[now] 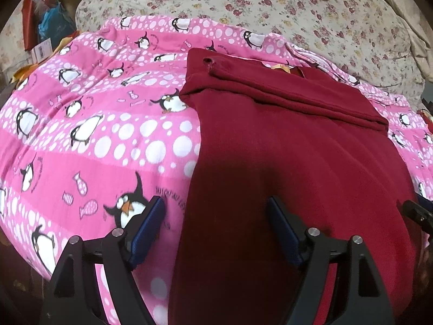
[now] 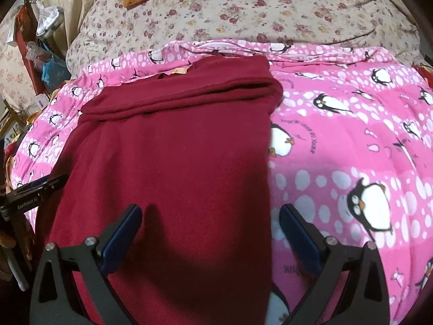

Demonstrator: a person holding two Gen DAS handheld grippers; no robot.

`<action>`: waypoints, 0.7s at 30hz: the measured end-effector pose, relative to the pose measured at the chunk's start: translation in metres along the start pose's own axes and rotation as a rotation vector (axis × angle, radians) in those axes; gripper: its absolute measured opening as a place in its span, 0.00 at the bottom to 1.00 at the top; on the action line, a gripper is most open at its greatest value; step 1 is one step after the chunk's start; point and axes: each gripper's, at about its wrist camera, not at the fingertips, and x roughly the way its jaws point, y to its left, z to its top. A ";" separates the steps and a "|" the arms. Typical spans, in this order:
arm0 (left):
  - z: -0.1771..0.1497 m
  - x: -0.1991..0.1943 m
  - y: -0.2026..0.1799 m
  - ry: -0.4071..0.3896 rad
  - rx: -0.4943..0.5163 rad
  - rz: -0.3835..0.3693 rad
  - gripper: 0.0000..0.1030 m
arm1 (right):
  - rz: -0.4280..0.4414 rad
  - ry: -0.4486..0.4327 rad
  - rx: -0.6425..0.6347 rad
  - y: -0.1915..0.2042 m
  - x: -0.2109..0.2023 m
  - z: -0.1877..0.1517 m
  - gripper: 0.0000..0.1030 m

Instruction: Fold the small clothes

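Garment [image 1: 284, 162], dark red, is lying flat on the pink penguin blanket [image 1: 81, 124] in the left wrist view, its far end folded over into a thick band across the top. Left claw [image 1: 216, 211] is hanging released just above the garment's near left edge: one blue pad over the blanket, the other over the red cloth, nothing pinched between them. Floral bedding [image 1: 297, 13] is showing beyond the blanket's far edge.

Right wrist view: same garment [image 2: 176, 149] is sitting on the blanket [image 2: 351, 135], folded band at the far end. Right claw [image 2: 211, 214] is gaping wide, released, straddling the garment's near right edge, gripping nothing. Left claw's body is poking in at the garment's left side.
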 end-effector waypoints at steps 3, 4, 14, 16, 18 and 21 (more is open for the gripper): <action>-0.004 -0.002 0.000 -0.006 0.002 -0.001 0.58 | 0.004 0.008 0.018 -0.003 -0.009 0.000 0.99; -0.006 -0.003 -0.001 -0.008 0.005 0.002 0.58 | 0.010 0.007 0.032 -0.006 -0.011 0.000 1.00; -0.016 -0.010 -0.003 -0.014 0.018 0.013 0.58 | 0.049 -0.002 0.183 -0.026 -0.026 -0.002 1.00; -0.017 -0.011 -0.003 -0.014 0.018 0.012 0.58 | 0.047 -0.002 0.183 -0.025 -0.028 -0.003 1.00; -0.017 -0.011 -0.002 -0.011 0.012 0.010 0.58 | 0.044 -0.004 0.183 -0.025 -0.030 -0.004 1.00; -0.018 -0.011 -0.002 -0.010 0.011 0.010 0.58 | 0.038 -0.010 0.186 -0.027 -0.035 -0.006 1.00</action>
